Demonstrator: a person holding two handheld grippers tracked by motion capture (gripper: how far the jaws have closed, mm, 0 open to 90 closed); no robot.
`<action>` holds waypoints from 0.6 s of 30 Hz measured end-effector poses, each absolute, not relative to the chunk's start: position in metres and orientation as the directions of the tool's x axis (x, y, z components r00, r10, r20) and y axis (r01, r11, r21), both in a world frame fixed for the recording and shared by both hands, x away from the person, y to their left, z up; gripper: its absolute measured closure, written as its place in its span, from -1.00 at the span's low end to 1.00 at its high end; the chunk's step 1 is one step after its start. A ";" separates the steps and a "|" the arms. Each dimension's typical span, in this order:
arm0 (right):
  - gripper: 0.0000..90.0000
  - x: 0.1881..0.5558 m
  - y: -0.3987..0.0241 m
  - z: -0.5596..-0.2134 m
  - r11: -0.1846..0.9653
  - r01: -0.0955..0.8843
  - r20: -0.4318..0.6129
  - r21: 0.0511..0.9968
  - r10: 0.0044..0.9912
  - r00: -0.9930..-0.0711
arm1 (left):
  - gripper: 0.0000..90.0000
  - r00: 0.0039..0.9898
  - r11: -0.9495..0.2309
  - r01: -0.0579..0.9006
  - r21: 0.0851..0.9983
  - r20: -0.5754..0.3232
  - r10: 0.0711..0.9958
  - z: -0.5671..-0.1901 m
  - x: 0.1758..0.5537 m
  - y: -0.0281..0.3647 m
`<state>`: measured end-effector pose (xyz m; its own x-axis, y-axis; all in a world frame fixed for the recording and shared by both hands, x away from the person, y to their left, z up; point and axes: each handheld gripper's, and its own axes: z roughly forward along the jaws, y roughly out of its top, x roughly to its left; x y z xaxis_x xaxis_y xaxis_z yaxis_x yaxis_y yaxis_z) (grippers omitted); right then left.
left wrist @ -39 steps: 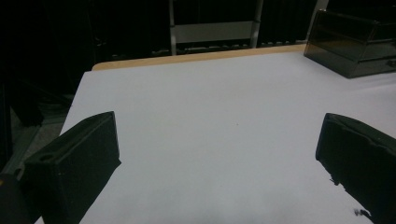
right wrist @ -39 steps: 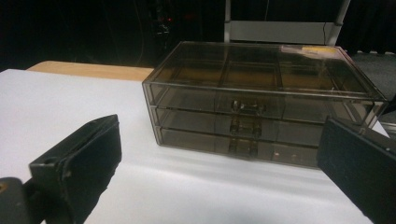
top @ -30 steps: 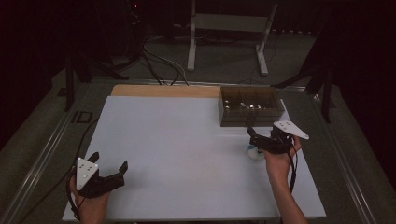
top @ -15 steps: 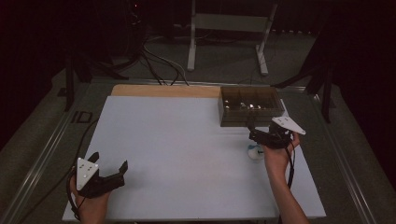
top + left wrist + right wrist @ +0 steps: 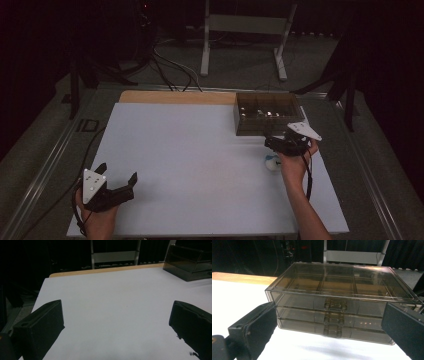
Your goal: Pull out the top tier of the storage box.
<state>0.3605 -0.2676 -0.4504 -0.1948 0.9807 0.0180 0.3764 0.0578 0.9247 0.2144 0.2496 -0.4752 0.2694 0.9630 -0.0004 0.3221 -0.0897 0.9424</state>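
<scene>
White desk [image 5: 200, 165], smoked drawer box [image 5: 266, 114] at its far right corner.
I note my right claw [image 5: 329, 322] wide, empty, just before the box front; left claw [image 5: 117, 322] wide, well apart from it.

The drawer box [image 5: 267, 113] sits at the table's [image 5: 190, 150] far right, the right gripper [image 5: 280, 146] just before it, the left gripper [image 5: 117, 187] well apart at the near left.
</scene>
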 end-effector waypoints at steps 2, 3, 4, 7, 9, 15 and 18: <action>-0.99 0.362 -0.267 -0.451 0.060 0.378 0.016 0.924 0.981 -0.196 | -0.98 0.269 -0.088 0.322 0.943 -0.002 0.963 -0.475 0.215 0.250; -0.99 0.362 -0.267 -0.451 0.060 0.378 0.016 0.924 0.981 -0.196 | -0.98 0.269 -0.088 0.322 0.943 -0.002 0.963 -0.475 0.215 0.250; -0.99 0.363 -0.267 -0.452 0.057 0.377 0.019 0.924 0.981 -0.193 | -0.98 0.269 -0.087 0.322 0.943 -0.003 0.963 -0.475 0.215 0.250; -0.99 0.367 -0.268 -0.454 0.029 0.382 0.043 0.924 0.983 -0.180 | -0.98 0.270 -0.089 0.322 0.942 -0.001 0.963 -0.475 0.215 0.249; -0.99 0.370 -0.267 -0.455 0.026 0.384 0.045 0.923 0.983 -0.175 | -0.98 0.272 -0.091 0.322 0.942 0.001 0.962 -0.475 0.215 0.249; -0.99 0.375 -0.266 -0.454 0.031 0.377 0.040 0.926 0.983 -0.179 | -0.98 0.272 -0.091 0.323 0.942 -0.001 0.962 -0.475 0.215 0.249; -0.99 0.377 -0.266 -0.456 0.019 0.380 0.049 0.925 0.984 -0.169 | -0.97 0.273 -0.092 0.320 0.943 0.001 0.962 -0.475 0.214 0.249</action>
